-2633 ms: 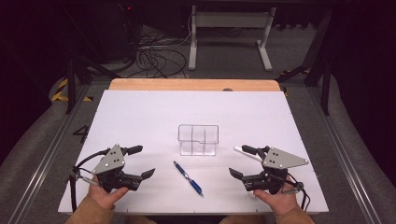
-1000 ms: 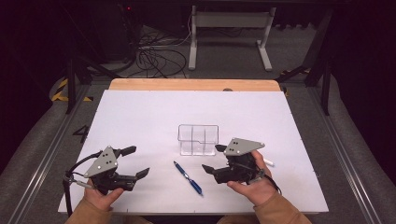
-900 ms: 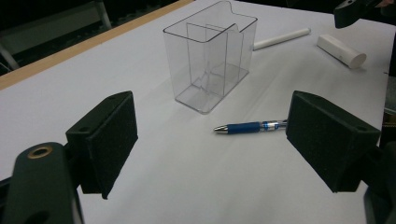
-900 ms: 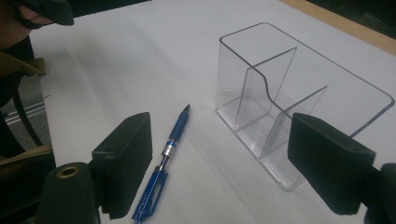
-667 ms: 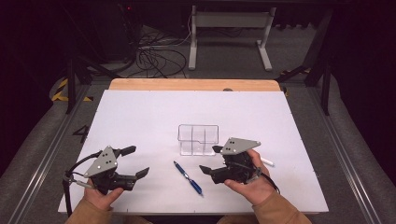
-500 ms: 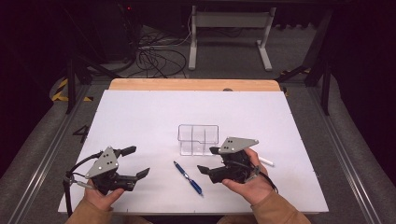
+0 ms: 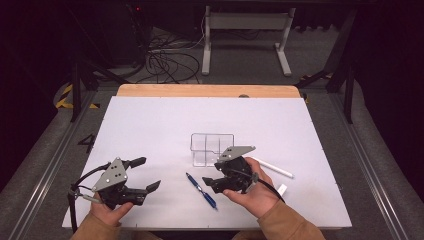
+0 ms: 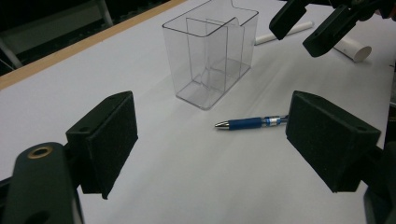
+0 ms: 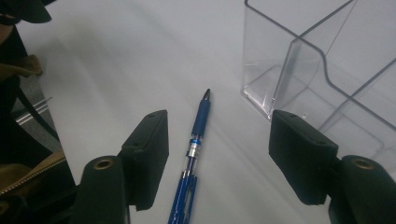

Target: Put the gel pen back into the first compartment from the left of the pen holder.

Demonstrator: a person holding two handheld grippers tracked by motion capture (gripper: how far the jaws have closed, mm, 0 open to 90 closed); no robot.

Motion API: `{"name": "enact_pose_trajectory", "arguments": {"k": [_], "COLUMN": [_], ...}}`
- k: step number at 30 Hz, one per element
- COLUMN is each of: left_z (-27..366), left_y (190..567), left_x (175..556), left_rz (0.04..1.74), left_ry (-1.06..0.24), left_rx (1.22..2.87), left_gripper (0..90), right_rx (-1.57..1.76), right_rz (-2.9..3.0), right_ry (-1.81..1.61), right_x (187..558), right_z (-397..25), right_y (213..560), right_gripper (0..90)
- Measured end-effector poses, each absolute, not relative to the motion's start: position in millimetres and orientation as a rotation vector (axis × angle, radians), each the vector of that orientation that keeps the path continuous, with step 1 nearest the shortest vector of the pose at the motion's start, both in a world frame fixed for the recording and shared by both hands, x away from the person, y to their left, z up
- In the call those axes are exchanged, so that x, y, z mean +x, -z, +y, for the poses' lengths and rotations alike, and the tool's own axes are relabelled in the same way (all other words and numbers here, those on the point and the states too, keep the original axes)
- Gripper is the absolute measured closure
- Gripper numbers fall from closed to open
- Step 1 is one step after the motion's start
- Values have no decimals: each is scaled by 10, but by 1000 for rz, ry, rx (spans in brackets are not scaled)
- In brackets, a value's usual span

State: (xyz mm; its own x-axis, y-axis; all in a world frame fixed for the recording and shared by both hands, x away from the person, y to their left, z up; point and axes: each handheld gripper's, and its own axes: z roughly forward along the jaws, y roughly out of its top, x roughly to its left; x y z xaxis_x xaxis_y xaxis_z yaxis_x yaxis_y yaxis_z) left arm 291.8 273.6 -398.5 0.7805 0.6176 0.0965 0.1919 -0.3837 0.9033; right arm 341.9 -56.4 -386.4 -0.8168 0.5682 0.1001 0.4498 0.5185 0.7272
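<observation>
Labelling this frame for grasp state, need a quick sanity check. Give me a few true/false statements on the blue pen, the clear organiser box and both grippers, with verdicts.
1. The right gripper has its jaws open over the blue ballpoint pen. True.
2. The blue ballpoint pen stands inside the clear plastic divided box. False: it lies flat on the white table, beside the box.
3. The left gripper is shut on a white marker. False: its jaws are open and hold nothing.
4. A white marker lies on the table to the right of the box. True.
5. The compartments of the clear box are empty. True.
</observation>
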Motion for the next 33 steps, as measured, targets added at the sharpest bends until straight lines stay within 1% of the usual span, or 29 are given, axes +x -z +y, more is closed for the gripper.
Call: {"name": "enact_pose_trajectory", "arguments": {"k": [8, 29, 33], "left_z": [2726, 2727, 2728], "left_y": [3994, 4005, 4007], "left_x": [2919, 2923, 2923], "left_rz": [618, 611, 613], "left_ry": [-521, -516, -513], "left_rx": [1954, 1951, 1951], "left_gripper": [175, 174, 174], "right_rx": [872, 813, 854], "right_rz": [2629, 2643, 2661], "right_ry": [-1063, -1002, -988], "right_x": [3459, 3497, 3500], "right_z": [-386, -109, -64], "right_y": [3922, 4079, 4118], "right_gripper": [400, 416, 447]}}
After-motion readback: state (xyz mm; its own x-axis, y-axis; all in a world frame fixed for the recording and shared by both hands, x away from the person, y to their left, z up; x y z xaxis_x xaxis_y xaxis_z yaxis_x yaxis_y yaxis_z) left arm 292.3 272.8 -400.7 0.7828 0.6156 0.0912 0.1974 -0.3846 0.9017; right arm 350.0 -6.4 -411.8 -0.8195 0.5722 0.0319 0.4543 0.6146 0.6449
